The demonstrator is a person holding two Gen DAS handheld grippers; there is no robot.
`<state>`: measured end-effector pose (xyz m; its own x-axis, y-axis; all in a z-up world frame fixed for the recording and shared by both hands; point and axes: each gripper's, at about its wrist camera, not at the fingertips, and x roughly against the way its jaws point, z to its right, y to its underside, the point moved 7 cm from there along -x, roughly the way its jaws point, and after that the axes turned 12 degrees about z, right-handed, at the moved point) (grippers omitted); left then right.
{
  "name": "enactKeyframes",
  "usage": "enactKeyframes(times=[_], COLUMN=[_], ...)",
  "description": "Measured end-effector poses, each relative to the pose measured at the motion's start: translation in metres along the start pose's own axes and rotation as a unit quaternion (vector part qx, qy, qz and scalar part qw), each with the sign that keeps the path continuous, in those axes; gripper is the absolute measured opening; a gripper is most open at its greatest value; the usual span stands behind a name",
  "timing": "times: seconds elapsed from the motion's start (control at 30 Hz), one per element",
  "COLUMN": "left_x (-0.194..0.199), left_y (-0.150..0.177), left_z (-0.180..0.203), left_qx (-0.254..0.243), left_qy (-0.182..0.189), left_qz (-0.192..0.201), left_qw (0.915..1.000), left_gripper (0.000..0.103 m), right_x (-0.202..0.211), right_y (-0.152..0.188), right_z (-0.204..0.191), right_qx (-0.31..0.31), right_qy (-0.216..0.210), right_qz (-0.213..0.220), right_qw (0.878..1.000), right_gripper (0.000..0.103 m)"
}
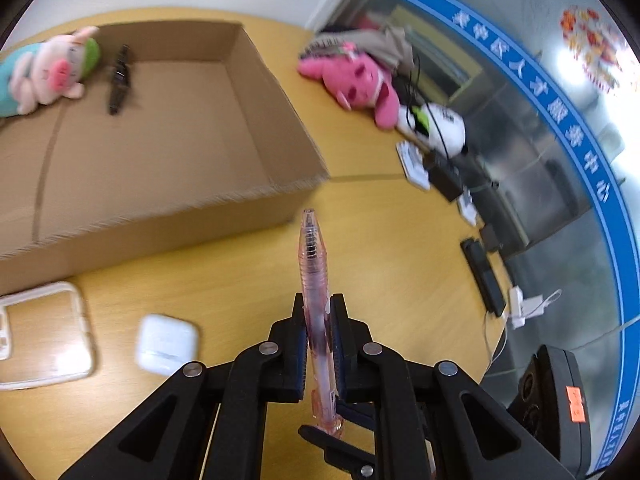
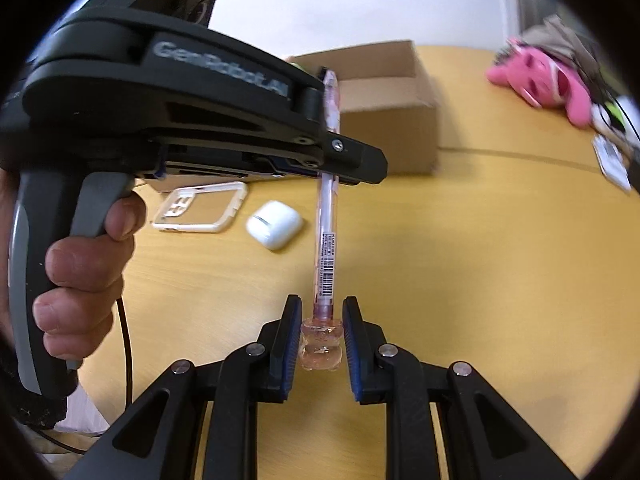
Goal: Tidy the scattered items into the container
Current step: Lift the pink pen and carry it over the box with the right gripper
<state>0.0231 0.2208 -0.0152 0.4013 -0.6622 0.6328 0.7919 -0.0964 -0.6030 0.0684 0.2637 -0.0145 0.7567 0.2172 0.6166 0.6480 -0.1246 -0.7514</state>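
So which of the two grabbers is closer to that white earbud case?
Left. The left gripper, jaws shut on the pink pen, hangs just beside the earbud case. The right gripper, gripping the pen's end, sits farther back.

At the far right edge of your wooden worktop point(image 1: 400, 240) lies a pink plush toy point(image 1: 356, 80) beside a heap of cloth point(image 1: 384, 44). Nearer along that edge sit a black power strip point(image 1: 482, 272) and white chargers point(image 1: 524, 306).
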Motion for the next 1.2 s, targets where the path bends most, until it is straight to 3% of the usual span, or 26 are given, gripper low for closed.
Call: enactKeyframes(times=[0.43,0.67,1.2], left_x=[0.090,0.108,0.116], left_y=[-0.073,-0.108,-0.149], left_z=[-0.079,-0.124,-0.216], left_qx=[0.046,0.080,0.189], left_qy=[-0.022,-0.010,0.007], left_qz=[0.107,0.127,0.151], left_qw=[0.9930,0.9886,0.9702], left_gripper=[0.010,0.011,0.012], right_x=[-0.032,-0.066,-0.145], right_y=[-0.086,-0.131,-0.183], right_z=[-0.083,-0.103,-0.136], right_qx=[0.108,0.149,0.237], right_qy=[-0.062,-0.080,-0.080], right_qz=[0.023,0.000,-0.048], right_qw=[0.992,0.986,0.967], right_gripper=[0.020,0.020,0.020])
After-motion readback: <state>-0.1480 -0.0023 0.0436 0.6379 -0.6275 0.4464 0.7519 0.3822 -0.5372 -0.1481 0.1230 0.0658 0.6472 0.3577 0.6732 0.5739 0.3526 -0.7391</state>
